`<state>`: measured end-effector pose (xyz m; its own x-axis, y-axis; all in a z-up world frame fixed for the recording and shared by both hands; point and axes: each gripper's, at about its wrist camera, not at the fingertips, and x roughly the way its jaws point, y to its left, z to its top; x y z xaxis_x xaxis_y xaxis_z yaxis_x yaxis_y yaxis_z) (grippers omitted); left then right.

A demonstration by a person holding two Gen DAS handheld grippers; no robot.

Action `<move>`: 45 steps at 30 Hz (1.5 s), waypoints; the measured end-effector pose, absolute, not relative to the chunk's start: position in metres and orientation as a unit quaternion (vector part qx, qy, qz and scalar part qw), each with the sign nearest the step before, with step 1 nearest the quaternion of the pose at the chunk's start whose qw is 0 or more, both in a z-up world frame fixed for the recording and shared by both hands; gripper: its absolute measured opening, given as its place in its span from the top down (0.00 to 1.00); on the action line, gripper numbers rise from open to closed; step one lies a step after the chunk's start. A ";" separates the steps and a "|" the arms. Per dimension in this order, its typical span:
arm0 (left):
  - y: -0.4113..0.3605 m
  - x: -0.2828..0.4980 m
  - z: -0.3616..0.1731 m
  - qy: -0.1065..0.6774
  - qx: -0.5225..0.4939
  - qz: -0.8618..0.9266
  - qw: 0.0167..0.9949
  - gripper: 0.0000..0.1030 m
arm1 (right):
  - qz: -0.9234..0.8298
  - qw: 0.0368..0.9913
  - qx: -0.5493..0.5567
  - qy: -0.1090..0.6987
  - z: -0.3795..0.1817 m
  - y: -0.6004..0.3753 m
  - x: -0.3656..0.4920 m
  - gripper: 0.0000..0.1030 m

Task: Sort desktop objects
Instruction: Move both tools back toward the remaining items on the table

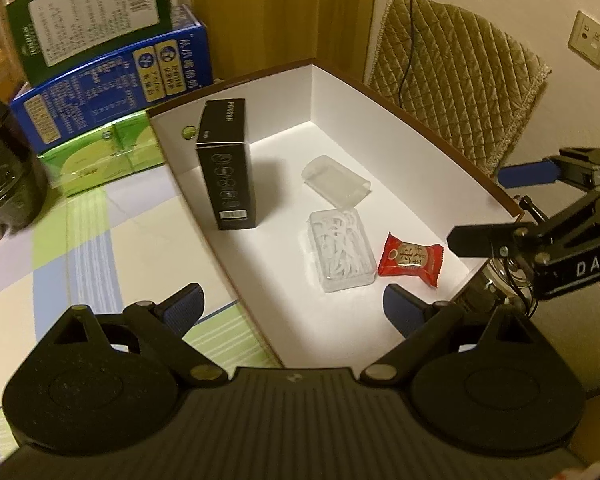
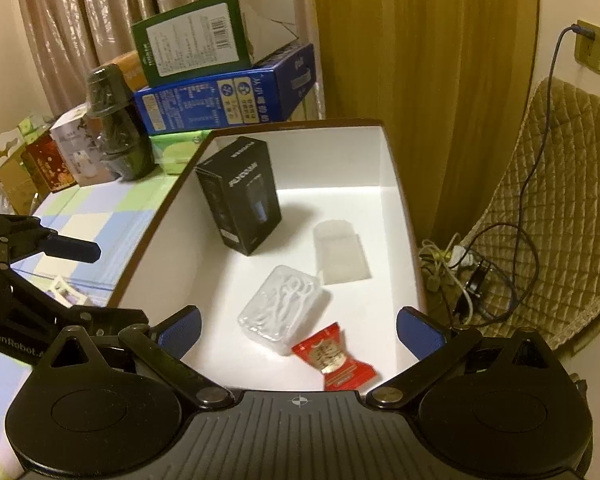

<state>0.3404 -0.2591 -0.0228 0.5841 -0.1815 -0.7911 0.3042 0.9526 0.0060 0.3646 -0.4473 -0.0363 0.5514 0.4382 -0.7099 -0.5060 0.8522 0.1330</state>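
Both the left tool and right tool gape wide, empty. The clear floss-pick case looks light, slick, probably brittle; grip its long sides.

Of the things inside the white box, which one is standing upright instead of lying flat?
The black carton, at the far left of the white box. The clear case, its loose lid and the red candy all lie flat.
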 end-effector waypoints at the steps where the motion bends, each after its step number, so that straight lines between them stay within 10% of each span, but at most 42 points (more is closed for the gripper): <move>1: -0.257 0.337 -0.020 0.432 0.069 -0.136 0.889 0.08 | 0.268 0.880 -0.042 0.390 -0.035 -0.447 0.362 0.02; 45: -0.116 0.173 -0.004 0.430 0.025 -0.081 0.899 0.09 | 0.296 0.851 -0.008 0.433 -0.050 -0.349 0.214 0.02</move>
